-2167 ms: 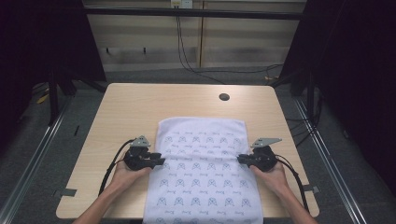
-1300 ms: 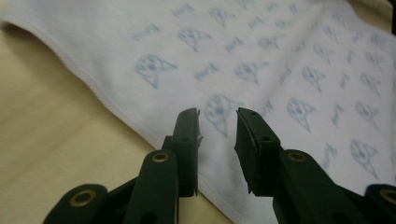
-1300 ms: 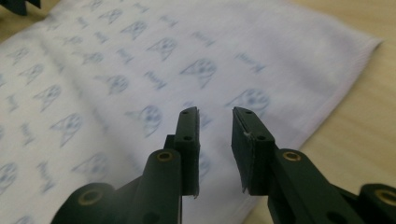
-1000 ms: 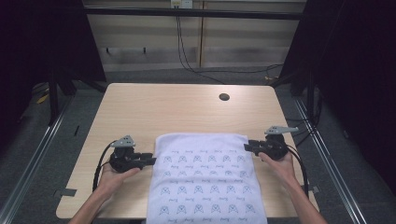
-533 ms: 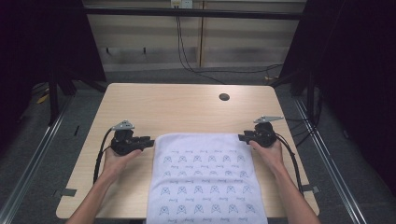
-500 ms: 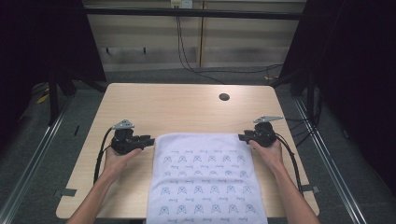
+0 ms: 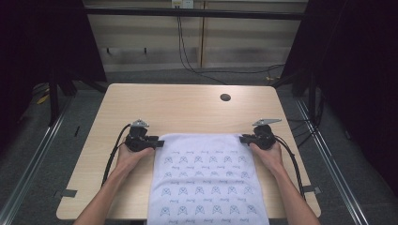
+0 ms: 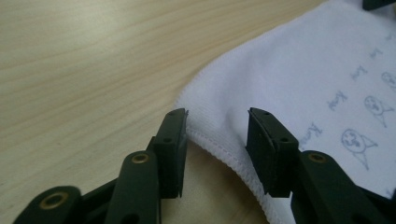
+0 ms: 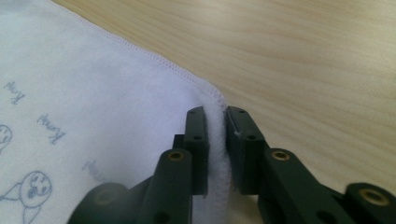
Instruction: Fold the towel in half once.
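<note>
Pale wood grain runs under everything on this worktop [image 7: 187,108]. My left tongs [image 8: 217,140] stand open, their jaws having just widened, with the far left corner of the white printed towel [image 7: 206,178] lying loose between them, its stitched hem crossing the gap and no pad pressing it. My right tongs [image 9: 215,140] have just been closing and now pinch the towel's far right corner, the hem squeezed between both pads. From above I see the left tongs [image 7: 157,143] and right tongs [image 7: 243,139] at the towel's two far corners, well apart. From there the towel runs flat toward me and hangs over the near edge. A small dark hole [image 7: 225,97] sits in the wood farther off, right of centre.
</note>
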`<action>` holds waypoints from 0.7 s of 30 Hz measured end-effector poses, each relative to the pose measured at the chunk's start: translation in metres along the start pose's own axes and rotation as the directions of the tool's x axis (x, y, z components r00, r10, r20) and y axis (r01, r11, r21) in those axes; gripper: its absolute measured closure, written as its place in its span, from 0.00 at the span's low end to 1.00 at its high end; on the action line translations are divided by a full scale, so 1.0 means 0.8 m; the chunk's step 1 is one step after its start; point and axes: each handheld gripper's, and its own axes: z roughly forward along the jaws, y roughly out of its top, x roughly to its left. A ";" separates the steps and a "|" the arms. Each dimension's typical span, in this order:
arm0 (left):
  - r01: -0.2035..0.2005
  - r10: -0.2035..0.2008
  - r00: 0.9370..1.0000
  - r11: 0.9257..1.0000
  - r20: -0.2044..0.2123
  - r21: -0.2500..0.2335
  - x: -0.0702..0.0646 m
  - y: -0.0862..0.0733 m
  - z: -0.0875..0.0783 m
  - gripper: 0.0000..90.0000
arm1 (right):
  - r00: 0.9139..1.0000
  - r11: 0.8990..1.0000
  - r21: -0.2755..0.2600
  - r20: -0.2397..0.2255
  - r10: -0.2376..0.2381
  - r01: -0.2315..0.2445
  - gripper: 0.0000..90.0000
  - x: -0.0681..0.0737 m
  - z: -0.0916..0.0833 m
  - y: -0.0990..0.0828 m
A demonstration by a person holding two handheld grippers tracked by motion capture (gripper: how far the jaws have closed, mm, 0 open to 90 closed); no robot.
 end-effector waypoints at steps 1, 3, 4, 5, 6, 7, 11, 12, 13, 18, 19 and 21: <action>-0.008 0.008 1.000 1.000 -0.004 -0.004 -0.001 -0.001 0.001 0.70 | 1.000 1.000 -0.002 -0.010 0.003 -0.003 0.93 -0.001 0.000 -0.001; -0.015 0.015 1.000 1.000 0.020 0.009 -0.002 -0.001 0.002 0.82 | 1.000 1.000 -0.005 -0.023 0.011 -0.011 0.94 -0.001 -0.001 -0.002; -0.015 0.015 1.000 1.000 0.020 0.009 -0.002 -0.001 0.002 0.88 | 1.000 1.000 -0.005 -0.023 0.011 -0.011 0.94 -0.001 -0.001 -0.002; -0.023 0.023 0.999 1.000 0.029 0.008 -0.003 -0.002 0.002 0.88 | 0.999 1.000 -0.004 -0.030 0.011 -0.012 0.94 -0.001 -0.002 -0.001; -0.019 0.019 0.999 1.000 0.045 0.008 -0.003 -0.002 0.002 0.94 | 0.999 1.000 -0.004 -0.039 0.020 -0.021 0.95 -0.001 -0.004 -0.001; -0.015 0.015 0.998 1.000 0.058 -0.001 -0.003 -0.001 0.000 0.95 | 0.999 1.000 -0.016 -0.043 0.022 -0.023 0.95 -0.001 -0.006 0.000; 0.036 -0.022 0.992 0.992 0.124 -0.118 -0.003 0.008 -0.022 0.96 | 0.994 0.993 -0.100 -0.097 0.054 -0.064 0.95 -0.003 -0.031 0.012; 0.033 -0.016 0.992 0.990 0.126 -0.135 -0.004 0.010 -0.028 0.96 | 0.994 0.993 -0.100 -0.097 0.054 -0.064 0.95 -0.003 -0.031 0.012; 0.032 -0.010 0.991 0.986 0.131 -0.163 -0.006 0.013 -0.035 0.96 | 0.993 0.991 -0.117 -0.107 0.057 -0.069 0.95 -0.003 -0.036 0.015; 0.030 -0.002 0.992 0.976 0.126 -0.215 -0.009 0.023 -0.050 0.96 | 0.987 0.978 -0.191 -0.154 0.051 -0.080 0.95 0.000 -0.064 0.033; 0.030 -0.002 0.992 0.976 0.126 -0.215 -0.009 0.023 -0.050 0.96 | 0.987 0.978 -0.191 -0.154 0.051 -0.080 0.95 0.000 -0.064 0.033; 0.038 -0.010 0.993 0.972 0.119 -0.231 -0.006 0.028 -0.052 0.96 | 0.986 0.975 -0.208 -0.159 0.046 -0.079 0.96 0.001 -0.071 0.042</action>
